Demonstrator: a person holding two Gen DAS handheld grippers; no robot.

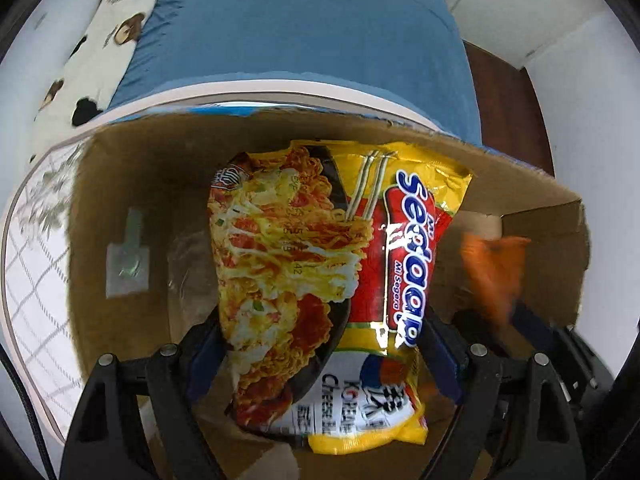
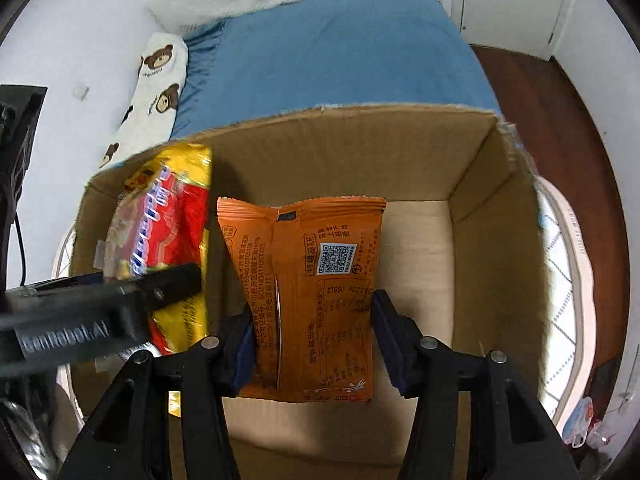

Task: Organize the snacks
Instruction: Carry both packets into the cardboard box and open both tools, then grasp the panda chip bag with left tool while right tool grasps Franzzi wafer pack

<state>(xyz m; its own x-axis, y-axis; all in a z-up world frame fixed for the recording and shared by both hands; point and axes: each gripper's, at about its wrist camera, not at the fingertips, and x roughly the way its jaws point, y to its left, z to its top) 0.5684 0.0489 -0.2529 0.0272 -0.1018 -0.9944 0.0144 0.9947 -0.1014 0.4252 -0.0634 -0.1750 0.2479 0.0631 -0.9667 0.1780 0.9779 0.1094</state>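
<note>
bed with blue sheet (image 2: 332,52) lies beyond both sets of jaws, past the far wall of the box; a bear-print pillow (image 2: 156,92) sits along its left edge. open cardboard box (image 2: 472,248) fills the space directly ahead of both grippers, its far wall upright and its pale floor visible to the right of the right jaws. a round patterned surface (image 1: 32,280) shows outside the box wall, left of the left jaws; what it is cannot be determined. yellow noodle packet (image 1: 304,280), marked sedaap with a cheese noodle print, stands on end inside the box, held between the left gripper's (image 1: 320,344) blue pads (image 1: 440,356); jaws are closed onto its lower part from both sides, held apart only by the width of the packet, and its top reaches toward the far wall. orange snack packet (image 2: 316,292), back side with a qr code facing the camera, is held upright in the right gripper (image 2: 316,340), jaws pressed against both its edges near the lower half, inside the box with the floor below it. in the right wrist view the noodle packet appears just left of the right jaws, partly covered by the other gripper's black body. in the left wrist view the orange packet is a blurred shape right of the left jaws. a clear tape patch (image 1: 126,264) sits on the box's inner wall, left of the left jaws.
</note>
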